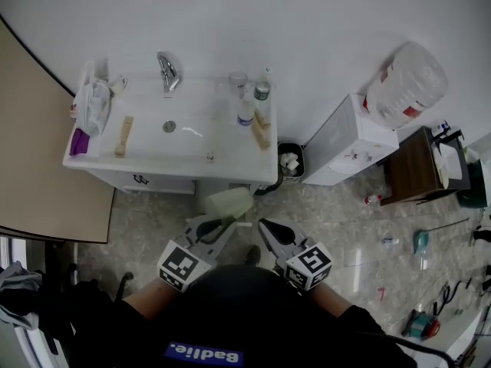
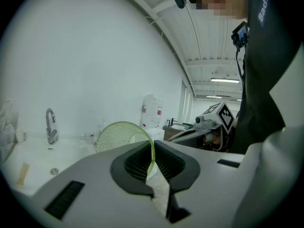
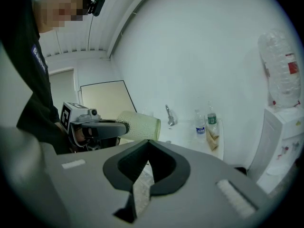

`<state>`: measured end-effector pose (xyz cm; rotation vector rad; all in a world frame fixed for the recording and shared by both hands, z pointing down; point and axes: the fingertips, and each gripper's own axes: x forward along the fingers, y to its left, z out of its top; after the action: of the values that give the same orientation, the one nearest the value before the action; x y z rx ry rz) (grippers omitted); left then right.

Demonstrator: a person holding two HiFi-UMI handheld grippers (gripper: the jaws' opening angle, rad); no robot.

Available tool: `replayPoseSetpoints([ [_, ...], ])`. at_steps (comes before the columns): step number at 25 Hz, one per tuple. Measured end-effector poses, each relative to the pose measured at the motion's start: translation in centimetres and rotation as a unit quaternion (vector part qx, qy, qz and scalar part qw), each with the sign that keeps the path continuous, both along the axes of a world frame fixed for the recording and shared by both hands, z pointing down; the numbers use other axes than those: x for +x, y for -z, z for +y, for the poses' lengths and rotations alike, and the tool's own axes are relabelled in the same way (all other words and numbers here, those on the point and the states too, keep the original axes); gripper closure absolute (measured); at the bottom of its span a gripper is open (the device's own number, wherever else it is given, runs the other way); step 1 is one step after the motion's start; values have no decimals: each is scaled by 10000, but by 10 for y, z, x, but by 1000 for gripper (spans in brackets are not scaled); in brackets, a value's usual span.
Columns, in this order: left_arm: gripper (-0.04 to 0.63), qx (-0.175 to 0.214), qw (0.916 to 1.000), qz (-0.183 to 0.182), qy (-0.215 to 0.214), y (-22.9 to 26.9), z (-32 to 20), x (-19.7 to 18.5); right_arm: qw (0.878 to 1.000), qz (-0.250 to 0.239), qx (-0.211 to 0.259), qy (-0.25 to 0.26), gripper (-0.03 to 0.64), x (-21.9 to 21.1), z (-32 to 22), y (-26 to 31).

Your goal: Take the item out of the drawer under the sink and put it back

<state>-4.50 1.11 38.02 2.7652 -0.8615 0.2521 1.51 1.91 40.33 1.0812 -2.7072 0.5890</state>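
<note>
**Item.** The pale green mesh basket (image 2: 118, 136) is held in the air in front of the sink (image 1: 165, 167), above the floor (image 1: 337, 221), i.e. outside the drawer (image 1: 142, 179). It is carried on its side, w/ nothing under it.

**Left gripper** (image 2: 153, 163). The jaws are closed on the basket. One thin edge, apparently the rim, is pinched btwn the ribbed pads, and the rest of the basket projects forward past the jaw tips. This hold is judged deliberate. A narrow pinch can only catch a thin wall, and the basket looks light enough for a one-edge hold. Some swing at the free end is to be expected.

**Right gripper** (image 3: 145, 167). The jaws are together w/ nothing btwn them. It is held just beside the left gripper, apart from the basket. It is judged to be kept free for the drawer front, since the left is occupied.

**Drawer.** Only the front is seen, under the sink edge. Whether it is shut or ajar is not settled from the steep head view.

**Surroundings.** A faucet (image 1: 167, 71) and bottles (image 1: 245, 112) stand on the sink top, well apart from the basket, so no obstruction is noted there.

**Stage (est.).** The item is out and its return is not yet done. The next move calls for the drawer to be open enough, then a low, level approach.
</note>
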Motion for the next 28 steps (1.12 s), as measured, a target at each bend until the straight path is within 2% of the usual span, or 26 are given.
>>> replayPoseSetpoints([
  [9, 574, -32, 10000, -43, 3, -3, -1, -6, 9999, 126, 34, 112, 615, -9, -1, 2],
  [14, 575, -81, 9997, -206, -74, -11, -1, -7, 9999, 133, 51, 85, 615, -11, -6, 1],
  [20, 575, -166, 9998, -67, -44, -13, -4, -7, 9999, 113, -40, 87, 615, -11, -5, -1],
  [28, 574, -279, 9993, -242, -39, -30, -10, -5, 9998, 72, -163, 102, 615, -9, -6, -9],
])
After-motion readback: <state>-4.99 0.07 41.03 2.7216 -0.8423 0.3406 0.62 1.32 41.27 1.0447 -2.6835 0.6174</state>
